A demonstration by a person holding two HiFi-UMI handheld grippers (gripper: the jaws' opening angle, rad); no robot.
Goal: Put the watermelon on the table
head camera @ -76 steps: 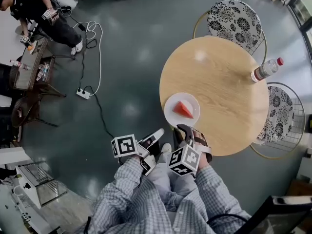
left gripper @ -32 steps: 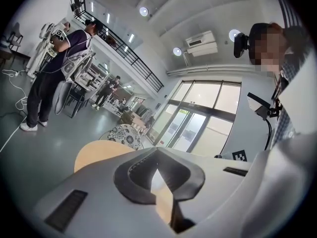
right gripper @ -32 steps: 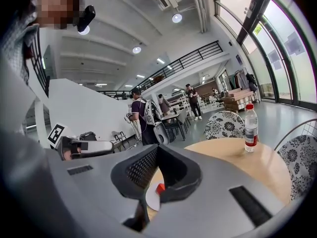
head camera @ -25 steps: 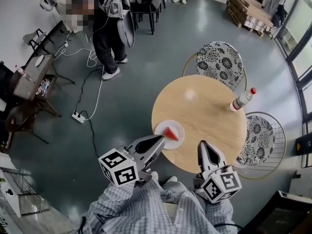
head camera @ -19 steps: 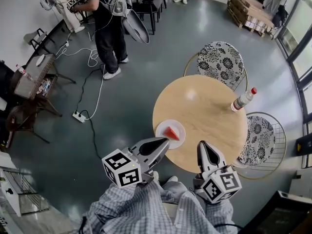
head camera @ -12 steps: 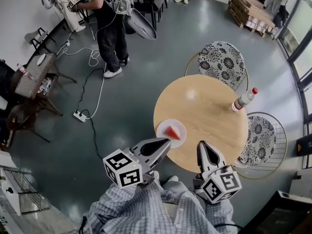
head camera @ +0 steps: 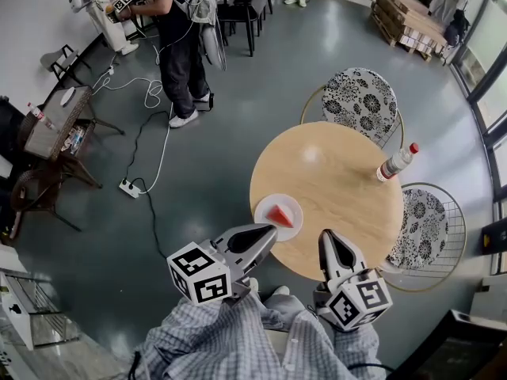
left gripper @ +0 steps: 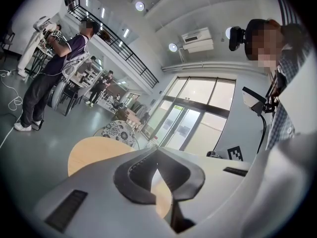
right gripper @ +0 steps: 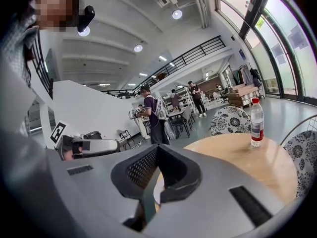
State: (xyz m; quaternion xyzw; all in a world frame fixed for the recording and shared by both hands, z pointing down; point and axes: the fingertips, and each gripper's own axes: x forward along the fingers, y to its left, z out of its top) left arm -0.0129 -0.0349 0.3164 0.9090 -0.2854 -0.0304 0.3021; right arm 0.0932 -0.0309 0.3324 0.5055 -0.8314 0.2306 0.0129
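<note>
A red wedge of watermelon [head camera: 279, 214] lies on a small white plate [head camera: 291, 220] at the near left edge of the round wooden table [head camera: 341, 188]. My left gripper [head camera: 273, 232] is shut and empty, with its tips just short of the plate's near rim. To the right, my right gripper [head camera: 326, 237] is also shut and empty, held over the table's near edge. In the left gripper view the jaws [left gripper: 157, 155] meet above the table [left gripper: 94, 150]. The right gripper view shows the closed jaws [right gripper: 157, 148] and a sliver of the plate [right gripper: 156, 192].
A clear bottle with a red cap [head camera: 394, 163] [right gripper: 256, 122] stands at the table's far right. Two chairs with patterned seats [head camera: 361, 95] [head camera: 424, 227] flank the table. A standing person [head camera: 178, 22] and a cable with a power strip [head camera: 130, 189] are at the left.
Both grippers have kept their places and stayed shut since a second ago. The standing person at the upper left has shifted about; three seconds ago the grippers hung lower, near my lap.
</note>
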